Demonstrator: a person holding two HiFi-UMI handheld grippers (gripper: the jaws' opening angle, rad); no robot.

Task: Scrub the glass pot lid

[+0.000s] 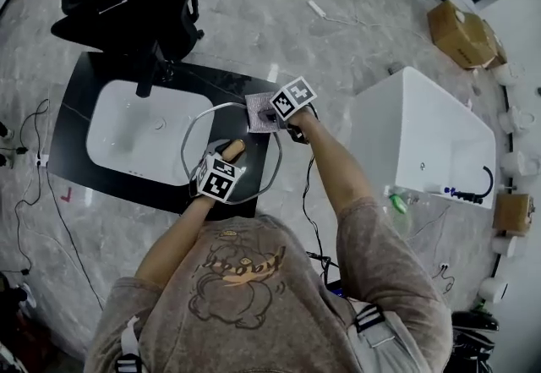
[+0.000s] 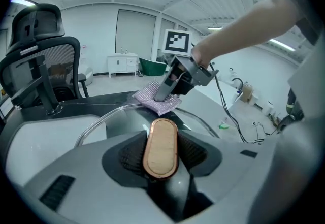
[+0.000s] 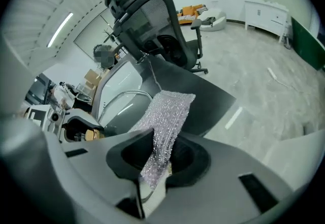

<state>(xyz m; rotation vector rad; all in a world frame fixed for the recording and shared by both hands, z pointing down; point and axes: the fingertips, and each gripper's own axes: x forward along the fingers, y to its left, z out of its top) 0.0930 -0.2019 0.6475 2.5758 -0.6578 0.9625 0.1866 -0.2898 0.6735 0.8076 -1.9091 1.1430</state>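
One glass pot lid (image 1: 201, 131) is lying on the black counter (image 1: 91, 80), overlapping the white sink's (image 1: 127, 136) edge. The left gripper (image 1: 228, 155) is clamping its wooden handle (image 2: 160, 148), while the right gripper (image 1: 271, 117) is pinching a sparkly scrubbing cloth (image 3: 168, 115) at the lid's far rim.

Clear glass pot lid (image 1: 258, 161) with wooden knob (image 2: 160, 148) over black counter (image 1: 72, 134), beside white sink (image 1: 144, 130).

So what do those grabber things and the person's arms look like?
The left gripper and right gripper are grey with dark jaws, and each carries a white cube printed with black square markers. A black cable trails from the right one. The person wears a brownish-grey T-shirt with short sleeves and a printed picture on the front.
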